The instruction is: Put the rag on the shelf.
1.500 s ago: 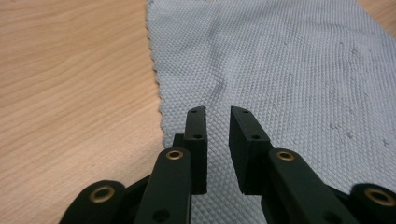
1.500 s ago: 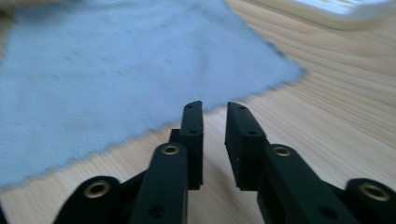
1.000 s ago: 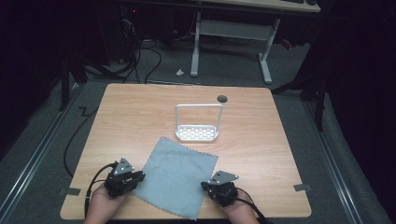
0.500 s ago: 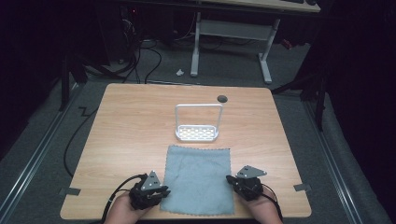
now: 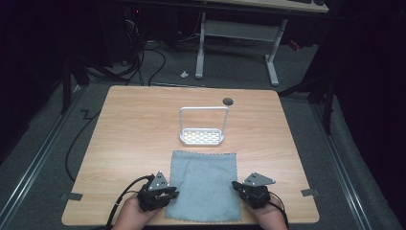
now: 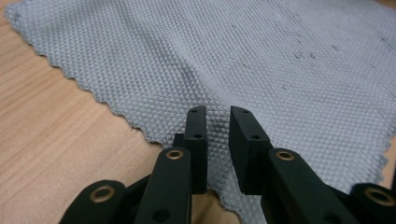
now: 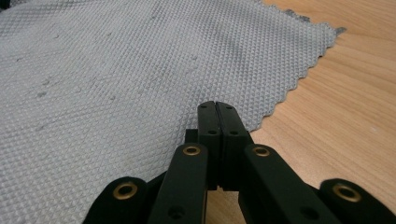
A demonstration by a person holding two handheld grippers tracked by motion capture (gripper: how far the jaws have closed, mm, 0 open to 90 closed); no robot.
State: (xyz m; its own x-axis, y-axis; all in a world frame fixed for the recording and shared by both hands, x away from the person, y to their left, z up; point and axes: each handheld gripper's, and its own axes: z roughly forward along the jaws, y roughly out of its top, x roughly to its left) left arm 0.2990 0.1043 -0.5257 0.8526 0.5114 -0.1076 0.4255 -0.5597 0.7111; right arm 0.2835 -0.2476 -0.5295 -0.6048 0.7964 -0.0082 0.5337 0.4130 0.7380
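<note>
A grey textured cloth [image 5: 203,184] lies flat and square on the near half of the wooden table [image 5: 134,129]. My left gripper [image 5: 173,194] sits at the cloth's near left edge. In the left gripper view its jaws stand a little apart over the cloth [image 6: 243,60], and a faint crease runs up to the left gripper [image 6: 217,112]. My right gripper [image 5: 237,185] is at the cloth's near right edge. In the right gripper view the right gripper [image 7: 217,105] has its jaws pressed together on the cloth [image 7: 116,70], close to its zigzag edge.
A white wire rack [image 5: 202,127] with a perforated base stands just beyond the cloth, mid-table. A round cable hole [image 5: 228,101] lies at the back. Bare wood extends left and right of the cloth. Cables trail from both grippers over the near edge.
The cloth, which lay turned at an angle, has been pulled square to the table edge. Both grippers moved nearer and outward. The left jaws now stand apart.
</note>
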